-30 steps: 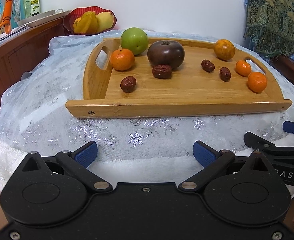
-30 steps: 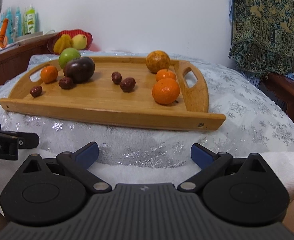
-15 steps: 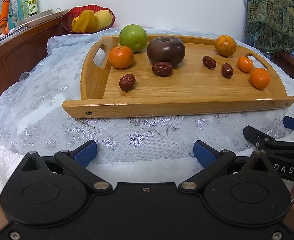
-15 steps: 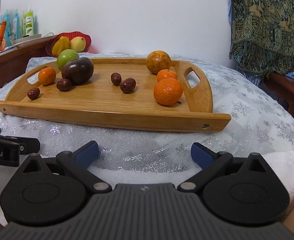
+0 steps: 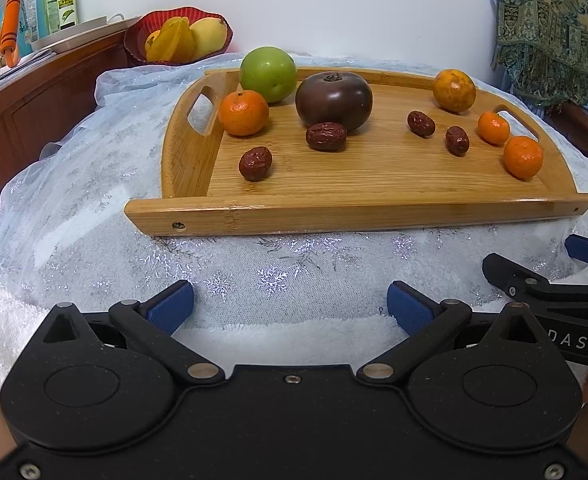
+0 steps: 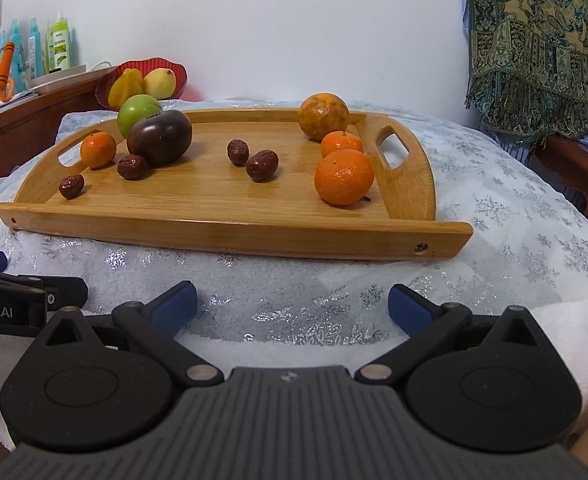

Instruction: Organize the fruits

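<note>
Beyond both spread jaws, fruit tray (image 5: 357, 216).

Tray (image 5: 357, 220): four dates (image 5: 255, 163), four oranges (image 5: 243, 113), one green fruit (image 5: 268, 74), one dark fruit (image 5: 333, 100).

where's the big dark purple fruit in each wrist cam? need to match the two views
Left wrist: dark purple fruit sits upper centre, at the back of the wooden tray, just right of the green fruit.
Right wrist: the same fruit is upper left, near the tray's far left end, in front of the green fruit.
Shared landmark: the red date touching its front.
</note>
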The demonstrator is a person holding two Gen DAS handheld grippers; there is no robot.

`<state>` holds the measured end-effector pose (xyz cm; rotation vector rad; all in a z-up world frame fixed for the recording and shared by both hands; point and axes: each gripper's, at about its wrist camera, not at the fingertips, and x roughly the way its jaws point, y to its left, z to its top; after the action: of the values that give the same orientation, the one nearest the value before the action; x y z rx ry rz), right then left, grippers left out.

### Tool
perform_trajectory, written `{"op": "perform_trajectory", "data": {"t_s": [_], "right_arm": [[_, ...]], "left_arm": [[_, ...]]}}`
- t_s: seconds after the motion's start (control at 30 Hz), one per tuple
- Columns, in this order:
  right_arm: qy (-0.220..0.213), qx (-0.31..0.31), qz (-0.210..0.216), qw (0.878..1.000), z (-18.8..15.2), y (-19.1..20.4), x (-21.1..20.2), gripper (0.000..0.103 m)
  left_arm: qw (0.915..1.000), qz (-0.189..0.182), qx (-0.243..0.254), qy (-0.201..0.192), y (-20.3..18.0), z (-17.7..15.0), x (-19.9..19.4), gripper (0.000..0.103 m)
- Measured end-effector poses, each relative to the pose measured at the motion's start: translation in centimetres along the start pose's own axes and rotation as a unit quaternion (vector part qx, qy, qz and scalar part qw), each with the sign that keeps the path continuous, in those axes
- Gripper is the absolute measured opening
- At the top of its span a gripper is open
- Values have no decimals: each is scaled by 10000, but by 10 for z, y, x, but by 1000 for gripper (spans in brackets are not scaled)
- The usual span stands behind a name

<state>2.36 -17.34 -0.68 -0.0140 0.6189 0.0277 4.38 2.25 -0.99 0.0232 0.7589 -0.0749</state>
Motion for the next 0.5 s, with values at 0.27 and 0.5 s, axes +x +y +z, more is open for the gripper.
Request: {"op": "perform_trajectory", "data": {"t_s": [0.27, 0.5], "right_arm": [[17, -64, -28, 10000, 0, 2, 1, 103], [39, -90, -43, 9999, 0, 3, 1, 103]], "left_arm": [[10000, 22, 21, -8, -1, -1, 0, 103], [10000, 23, 25, -15, 0, -1, 0, 103]]}}
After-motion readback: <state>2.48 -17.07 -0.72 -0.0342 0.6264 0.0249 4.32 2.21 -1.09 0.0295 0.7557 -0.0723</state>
